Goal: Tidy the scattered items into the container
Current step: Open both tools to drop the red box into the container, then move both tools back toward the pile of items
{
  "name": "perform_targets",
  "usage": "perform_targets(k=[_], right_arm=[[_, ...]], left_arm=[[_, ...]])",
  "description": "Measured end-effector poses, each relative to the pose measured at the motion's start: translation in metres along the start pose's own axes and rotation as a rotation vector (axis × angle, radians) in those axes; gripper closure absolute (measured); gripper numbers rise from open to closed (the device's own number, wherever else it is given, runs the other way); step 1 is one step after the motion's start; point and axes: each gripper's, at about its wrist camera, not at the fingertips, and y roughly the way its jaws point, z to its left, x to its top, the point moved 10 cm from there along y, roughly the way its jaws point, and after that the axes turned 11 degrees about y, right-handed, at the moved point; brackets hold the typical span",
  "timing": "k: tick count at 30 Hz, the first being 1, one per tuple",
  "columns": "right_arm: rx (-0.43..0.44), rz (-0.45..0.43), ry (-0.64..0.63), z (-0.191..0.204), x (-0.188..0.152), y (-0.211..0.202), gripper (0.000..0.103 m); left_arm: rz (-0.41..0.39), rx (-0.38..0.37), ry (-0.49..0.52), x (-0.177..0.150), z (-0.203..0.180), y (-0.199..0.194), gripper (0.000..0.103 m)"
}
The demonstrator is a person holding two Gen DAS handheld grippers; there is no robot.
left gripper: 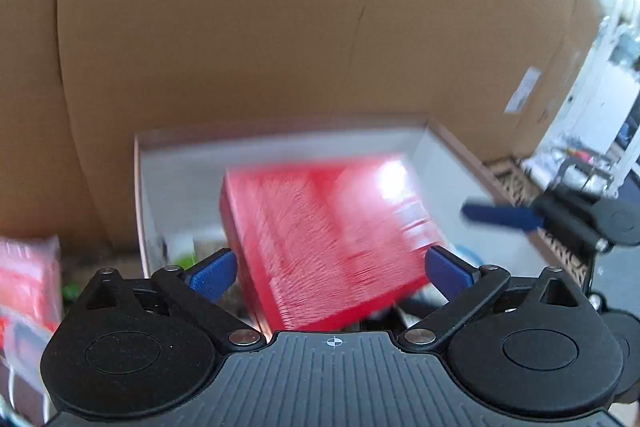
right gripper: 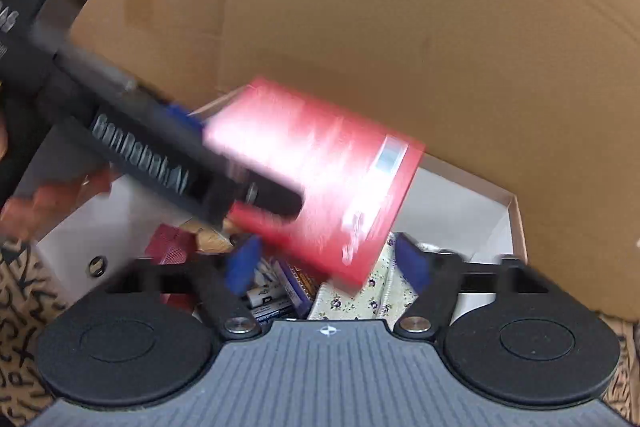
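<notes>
A red box (left gripper: 328, 243) sits tilted between the blue pads of my left gripper (left gripper: 328, 271), over the open white container (left gripper: 180, 179). The box is motion-blurred; the pads stand wide, and I cannot tell whether they touch it. In the right wrist view the same red box (right gripper: 320, 179) hangs over the white container (right gripper: 472, 199) with the left gripper's black body (right gripper: 152, 151) beside it. My right gripper (right gripper: 328, 267) is open and empty just above the container, which holds batteries (right gripper: 268, 303), a floral packet (right gripper: 360, 299) and a dark red item (right gripper: 168, 245).
A large brown cardboard wall (left gripper: 280, 27) stands right behind the container. A red and clear packet (left gripper: 28, 279) lies at the left on the patterned tablecloth (right gripper: 20, 307). My right gripper's blue finger (left gripper: 500, 217) shows at the right in the left wrist view.
</notes>
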Motion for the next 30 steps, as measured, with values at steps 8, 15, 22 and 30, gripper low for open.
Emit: perform_targets(k=[8, 15, 22, 30], right_arm=[[0.019, -0.022, -0.05, 0.012, -0.014, -0.011, 0.019], [0.006, -0.028, 0.003, 0.016, -0.015, -0.027, 0.015], [-0.007, -0.061, 0.03, 0.01, -0.018, -0.041, 0.006], [-0.019, -0.106, 0.068, 0.008, -0.03, -0.076, 0.004]], left_arm=[[0.002, 0.036, 0.046, -0.006, -0.005, -0.004, 0.0], [0.013, 0.048, 0.057, -0.014, -0.007, -0.011, 0.0], [0.007, 0.066, 0.031, -0.023, -0.015, -0.029, 0.0], [-0.139, 0.133, 0.129, -0.031, -0.038, -0.066, 0.0]])
